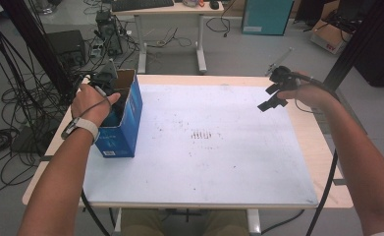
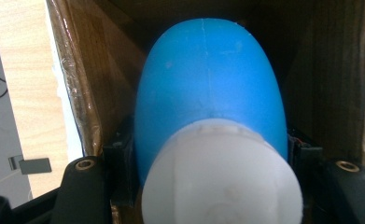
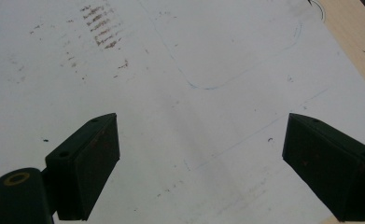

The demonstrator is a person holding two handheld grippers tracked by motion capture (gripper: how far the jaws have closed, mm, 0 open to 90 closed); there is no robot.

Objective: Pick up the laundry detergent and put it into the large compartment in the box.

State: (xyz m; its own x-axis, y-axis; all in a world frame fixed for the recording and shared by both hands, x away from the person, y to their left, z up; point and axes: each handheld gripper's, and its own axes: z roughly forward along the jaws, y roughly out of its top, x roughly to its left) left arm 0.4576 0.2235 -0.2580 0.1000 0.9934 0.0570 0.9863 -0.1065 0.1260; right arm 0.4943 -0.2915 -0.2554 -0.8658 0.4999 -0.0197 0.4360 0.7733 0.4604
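Observation:
A blue cardboard box stands open-topped at the left edge of the white mat. My left gripper reaches down into it, shut on a blue bottle with a white cap; the black pads press on the bottle's two sides. The box's brown inner walls close in around the bottle. In the high view the left gripper sits at the box's mouth under the person's hand, its tips hidden inside. My right gripper hovers over the mat's far right corner, open and with nothing between its fingers.
The mat lies on a light wooden table, and bears brown smudges near its middle. Beyond the table stand a second desk, cables on the floor at the left, and a teal crate.

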